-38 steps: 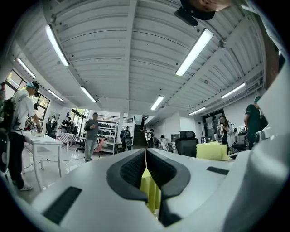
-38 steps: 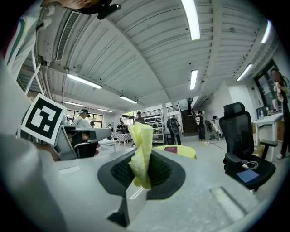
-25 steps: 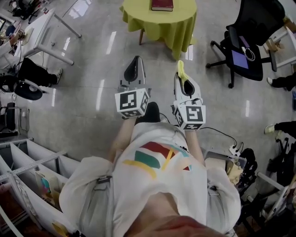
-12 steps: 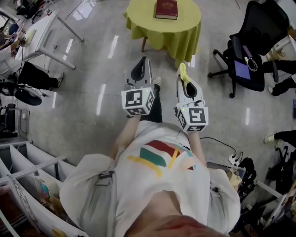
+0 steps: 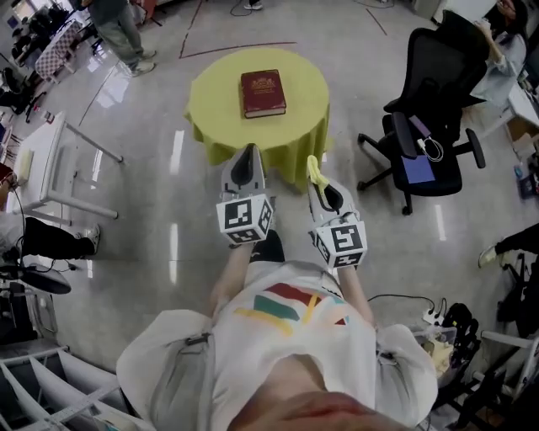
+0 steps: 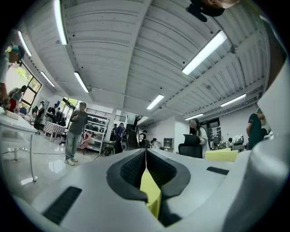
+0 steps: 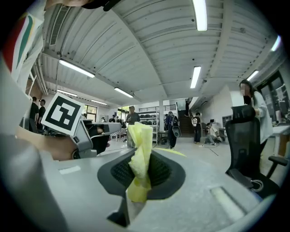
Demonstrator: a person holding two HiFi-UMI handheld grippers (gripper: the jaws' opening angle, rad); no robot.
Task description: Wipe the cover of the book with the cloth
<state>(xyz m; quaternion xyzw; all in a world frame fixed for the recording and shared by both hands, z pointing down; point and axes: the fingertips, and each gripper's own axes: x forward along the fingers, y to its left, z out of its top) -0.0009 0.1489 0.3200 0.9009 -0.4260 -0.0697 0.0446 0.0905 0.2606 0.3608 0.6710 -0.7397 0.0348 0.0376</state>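
A dark red book (image 5: 263, 93) lies flat on the round table under a yellow-green tablecloth (image 5: 210, 109). Both grippers are held level in front of the person, short of the table's near edge. My left gripper (image 5: 246, 150) is shut with nothing seen in it from above; in the left gripper view its jaws (image 6: 146, 152) meet, with a yellow sliver low in the gap that I cannot identify. My right gripper (image 5: 313, 164) is shut on a yellow cloth (image 5: 314, 171), which sticks up out of the jaws (image 7: 140, 154).
A black office chair (image 5: 421, 126) with a phone and cable on its seat stands right of the table. A white desk (image 5: 50, 160) is at the left. People stand at the far side of the room (image 5: 118, 25). A power strip and cables (image 5: 434, 316) lie at the lower right.
The table and book have come much closer and now lie just ahead of both grippers. Both grippers travelled forward together, still shut, the cloth still in the right one.
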